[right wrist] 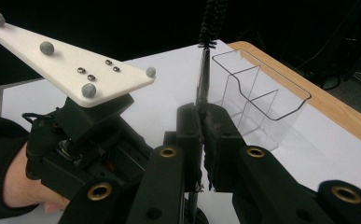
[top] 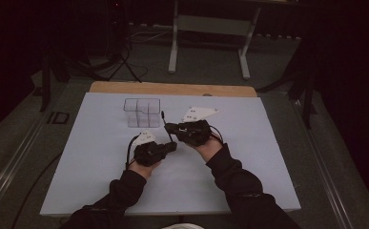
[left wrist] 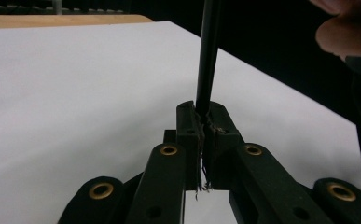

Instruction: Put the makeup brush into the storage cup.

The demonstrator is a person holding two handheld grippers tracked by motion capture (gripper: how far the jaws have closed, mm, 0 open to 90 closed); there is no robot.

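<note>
Left gripper (left wrist: 205,122): fingers clamped shut on the brush (left wrist: 208,51), pinching the thick black shaft right at the tips. Shaft runs straight up and away from your pads.

Right gripper (right wrist: 205,114): also shut on the brush, but on the thin wire stem. Bristle end sits above the fingertips at the far end. So both hands are on one brush, its long axis standing up out of both grips, tilted slightly toward the box. Your left hand sits just beside the right fingers, low on their left in the right gripper view.

Clear divided box (right wrist: 285,121) is past the right fingertips, off to their right and near the bristles but not touching them. It stands upright and open-topped on the white sheet (left wrist: 75,93).

My read: the right gripper is the nearer one to the box, so the drop goes through it. The left has to let go first. With both clamped, any swing toward the box will bend the stem.
</note>
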